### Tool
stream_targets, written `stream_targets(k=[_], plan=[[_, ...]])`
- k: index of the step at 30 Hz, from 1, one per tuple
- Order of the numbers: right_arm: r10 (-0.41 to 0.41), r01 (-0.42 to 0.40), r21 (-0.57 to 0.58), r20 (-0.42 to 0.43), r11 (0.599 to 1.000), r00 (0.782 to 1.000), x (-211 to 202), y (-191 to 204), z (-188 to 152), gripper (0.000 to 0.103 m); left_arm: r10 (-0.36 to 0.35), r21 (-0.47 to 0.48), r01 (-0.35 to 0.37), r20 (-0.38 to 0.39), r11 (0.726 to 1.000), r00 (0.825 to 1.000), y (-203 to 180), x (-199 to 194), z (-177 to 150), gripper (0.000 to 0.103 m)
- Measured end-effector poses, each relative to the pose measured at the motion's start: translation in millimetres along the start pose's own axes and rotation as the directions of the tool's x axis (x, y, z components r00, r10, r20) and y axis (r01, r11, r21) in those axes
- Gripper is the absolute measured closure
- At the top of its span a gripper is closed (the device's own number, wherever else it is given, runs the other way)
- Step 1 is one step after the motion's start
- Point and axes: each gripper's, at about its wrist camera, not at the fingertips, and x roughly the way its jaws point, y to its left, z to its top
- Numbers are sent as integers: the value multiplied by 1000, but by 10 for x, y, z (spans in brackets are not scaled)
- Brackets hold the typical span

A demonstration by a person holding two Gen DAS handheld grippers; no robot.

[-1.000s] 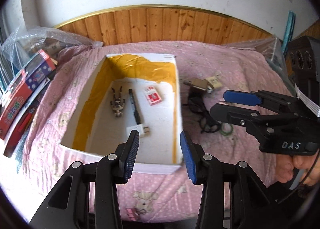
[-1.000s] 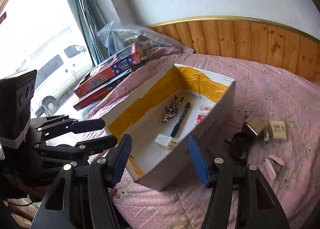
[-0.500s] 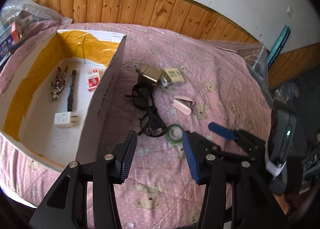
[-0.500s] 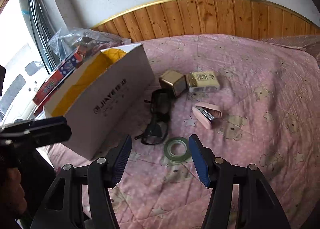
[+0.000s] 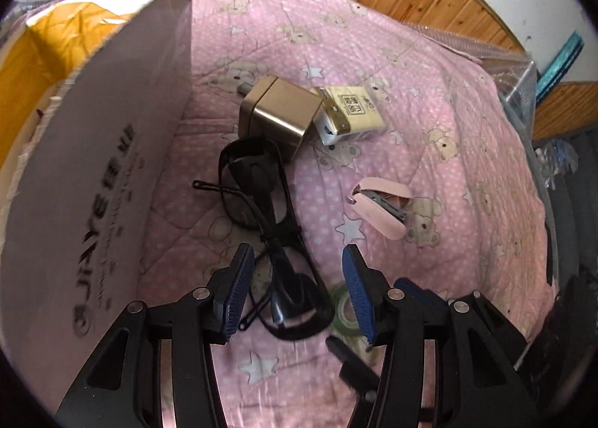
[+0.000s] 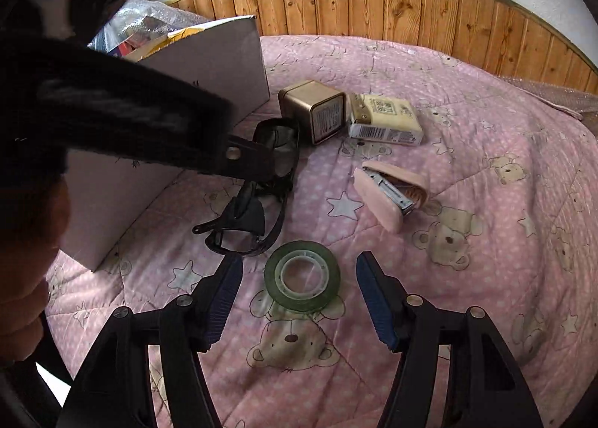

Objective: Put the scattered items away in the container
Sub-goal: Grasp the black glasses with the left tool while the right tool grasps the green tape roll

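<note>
**Two grabbers, two things, very little room**

While both grabbers hang low over the pink blanket (image 6: 486, 99), the big worry is that they bump each other. The left gripper (image 5: 295, 289) has its jaws spread wide, and they have just been opening more. The black glasses (image 5: 261, 203) lie between its blue pads, but the pads do not press on them. The right gripper (image 6: 299, 297) is spread wide too, and its jaws have also just been opening. The green tape roll (image 6: 302, 276) sits between its fingers, not yet touched.

The tape roll lies just beside the near end of the glasses. So the two grabbers are very close, and in the left view a right finger pokes in next to the left pad. If both close at once, they could knock together, or one could push the other's thing away.

The glasses have thin arms that are folded and crossed. A pad could catch just one arm, and then the glasses might swing or slip out. The blanket is soft, so a pad could pinch cloth as well.

The glasses are long and thin. Their long line runs beside the side wall of the white box (image 5: 93, 181). One end lies near the gold tin (image 5: 280, 114) and the other end by the tape roll. The tape roll lies flat with its hole facing up, so it has no long way. The box stands close beside the glasses.
</note>
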Motion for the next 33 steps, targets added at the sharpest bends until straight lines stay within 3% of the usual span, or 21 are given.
stream_targets(k=[5, 7, 10, 11, 16, 25, 33], plan=[[3, -2, 15, -46, 1000, 999, 139, -27, -18, 39, 28, -24, -29, -53, 999, 998, 86, 329, 82, 51], [-2, 4, 35, -74, 999, 997, 191, -65, -27, 46, 42, -11, -43, -29, 999, 999, 68, 347, 108, 51], [-20, 23, 29, -91, 999, 996, 187, -60, 1, 53, 76, 27, -76, -24, 997, 997, 25, 359, 118, 58], [-21, 24, 31, -97, 999, 995, 185, -58, 9, 53, 93, 39, -92, -18, 995, 995, 25, 357, 117, 66], [18, -6, 103, -112, 995, 994, 138, -125, 47, 54, 86, 18, -86, -8, 996, 996, 88, 313, 75, 68], [92, -71, 230, -81, 971, 993, -86, -246, 107, 54, 81, 13, -81, 48, 997, 996, 58, -110, -131, 70], [128, -112, 252, -47, 961, 991, -324, -204, 107, 54, 69, 12, -71, 77, 997, 995, 40, -480, -375, 70]])
